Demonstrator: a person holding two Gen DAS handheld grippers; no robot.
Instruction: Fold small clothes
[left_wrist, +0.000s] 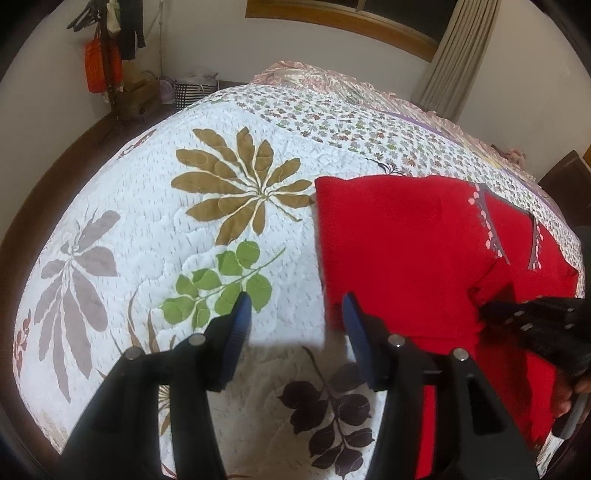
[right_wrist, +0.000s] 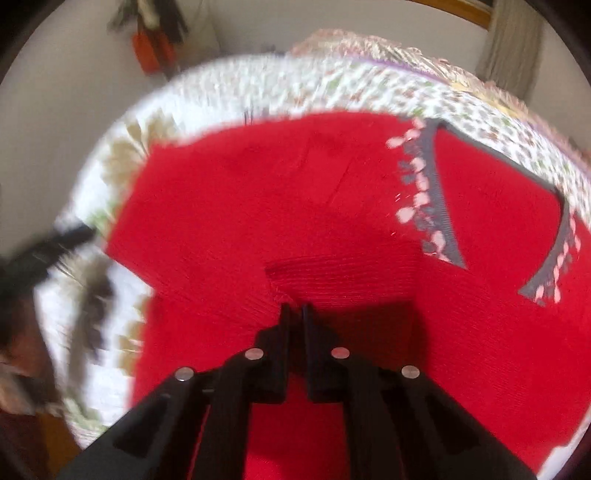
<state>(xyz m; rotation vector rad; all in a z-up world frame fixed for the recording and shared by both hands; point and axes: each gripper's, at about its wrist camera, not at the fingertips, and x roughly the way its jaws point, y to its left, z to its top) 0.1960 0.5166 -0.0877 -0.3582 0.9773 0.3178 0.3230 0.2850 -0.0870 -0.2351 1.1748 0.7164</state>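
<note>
While my left gripper (left_wrist: 297, 308) hung released above the quilted bed (left_wrist: 155, 206), the red garment (left_wrist: 406, 236) lay flat to its right, one fingertip near the garment's left edge. From the right wrist, blurred, my right gripper (right_wrist: 296, 310) was clenched on a red fold of that garment (right_wrist: 258, 192).

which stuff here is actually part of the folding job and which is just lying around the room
Part of the job:
red knit garment with grey and pink trim
left gripper, open
right gripper, shut on the garment
leaf-patterned white quilt it lies on

Lying about:
orange bag hanging in the corner
striped bag on the floor
beige curtain
</note>
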